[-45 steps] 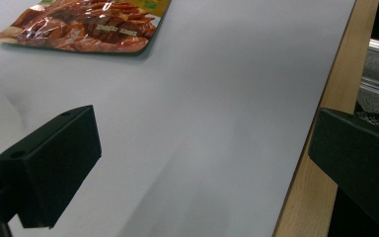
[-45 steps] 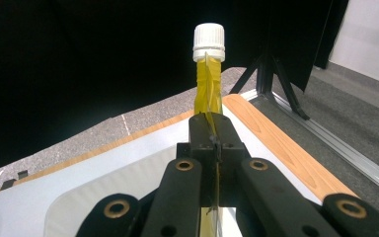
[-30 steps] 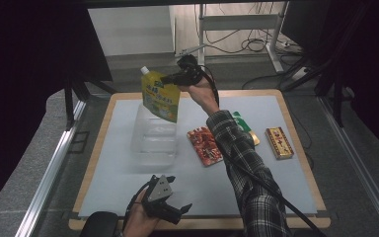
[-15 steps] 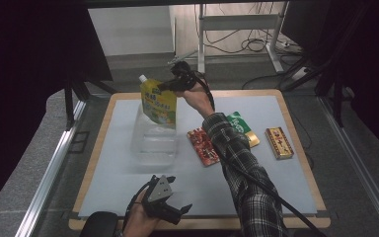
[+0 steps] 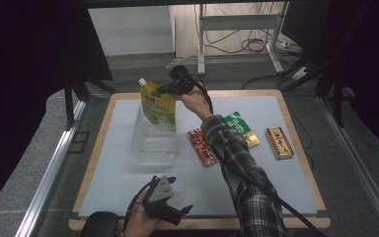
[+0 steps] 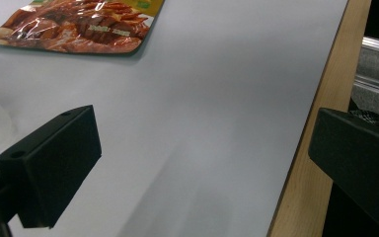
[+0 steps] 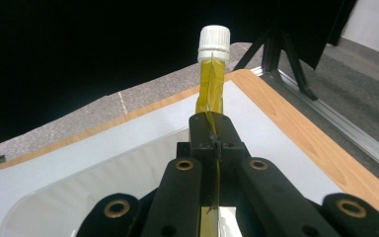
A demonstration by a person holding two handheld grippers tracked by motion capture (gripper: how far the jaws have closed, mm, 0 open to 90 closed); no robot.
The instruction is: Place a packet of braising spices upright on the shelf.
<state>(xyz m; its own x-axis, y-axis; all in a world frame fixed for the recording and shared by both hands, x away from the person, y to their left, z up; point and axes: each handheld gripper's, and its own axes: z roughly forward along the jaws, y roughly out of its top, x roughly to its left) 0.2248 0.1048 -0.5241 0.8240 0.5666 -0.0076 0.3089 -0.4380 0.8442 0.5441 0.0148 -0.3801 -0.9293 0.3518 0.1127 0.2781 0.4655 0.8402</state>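
Left gripper (image 5: 177,213): jaws wide apart, nothing in them, parked low at the near table edge
Bin (image 5: 153,143): clear, sits directly under the pouch
Pouch (image 5: 159,104): upright, cap on top, bottom dipping toward the bin
Right gripper (image 5: 170,87): clamped on the pouch's top edge, so this hand's way nearer
Guess: pouch goes straight down into the bin
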